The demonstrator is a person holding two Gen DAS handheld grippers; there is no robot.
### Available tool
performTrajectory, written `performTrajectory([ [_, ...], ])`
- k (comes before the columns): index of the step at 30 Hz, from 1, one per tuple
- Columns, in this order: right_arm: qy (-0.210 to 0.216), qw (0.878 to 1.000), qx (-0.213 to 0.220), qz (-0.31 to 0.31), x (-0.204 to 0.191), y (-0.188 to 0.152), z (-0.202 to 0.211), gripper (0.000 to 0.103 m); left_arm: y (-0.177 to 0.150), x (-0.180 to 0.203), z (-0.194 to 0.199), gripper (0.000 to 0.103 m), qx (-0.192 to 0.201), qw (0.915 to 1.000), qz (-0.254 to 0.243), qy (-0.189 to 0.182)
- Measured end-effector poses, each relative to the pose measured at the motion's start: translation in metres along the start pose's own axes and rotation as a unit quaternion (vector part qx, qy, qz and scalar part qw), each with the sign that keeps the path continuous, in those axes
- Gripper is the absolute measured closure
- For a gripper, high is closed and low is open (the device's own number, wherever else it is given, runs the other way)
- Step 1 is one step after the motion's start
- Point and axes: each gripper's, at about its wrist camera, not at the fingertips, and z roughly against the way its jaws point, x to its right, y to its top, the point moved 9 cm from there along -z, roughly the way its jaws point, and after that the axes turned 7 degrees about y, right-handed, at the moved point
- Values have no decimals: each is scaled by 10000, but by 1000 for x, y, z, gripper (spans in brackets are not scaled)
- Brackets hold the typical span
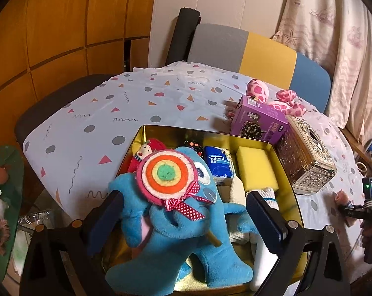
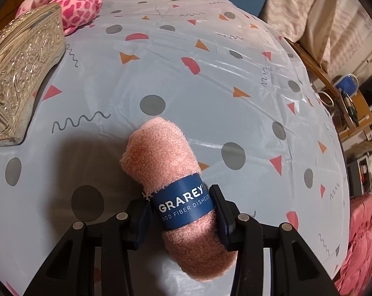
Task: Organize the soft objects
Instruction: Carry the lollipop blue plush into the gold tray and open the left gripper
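My left gripper [image 1: 183, 212] stands open over the gold tin [image 1: 146, 129]. A blue plush toy [image 1: 176, 234] with a felt lollipop [image 1: 167, 174] lies between its fingers, apart from both pads. The tin also holds a yellow sponge [image 1: 255, 167], a blue tissue pack [image 1: 218, 164], a red doll [image 1: 148, 149] and white cloths [image 1: 237, 192]. My right gripper [image 2: 183, 212] is shut on a rolled pink dishcloth [image 2: 161, 157] with a blue paper band, held just above the tablecloth. The right gripper also shows at the right edge of the left wrist view [image 1: 353, 212].
A purple box [image 1: 257, 120] and an ornate silver tissue box [image 1: 306, 155] stand right of the tin; the silver box shows in the right wrist view [image 2: 23, 71] too. A pink spotted plush [image 1: 279, 98] lies behind them. A patterned cloth [image 2: 210, 74] covers the table.
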Motion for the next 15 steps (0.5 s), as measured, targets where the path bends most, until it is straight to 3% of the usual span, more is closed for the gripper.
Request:
performTrajectory([
  [4, -13, 9998, -120, -175, 0, -4, 3, 59, -2, -1, 2, 3, 9, 10000, 28, -57],
  [11, 348, 9964, -288, -721, -1, -19, 15, 61, -3, -4, 5, 3, 72, 9999, 48, -84],
  [15, 741, 9929, 26, -928, -11, -16, 37, 61, -2, -6, 7, 3, 109, 9999, 60, -80],
])
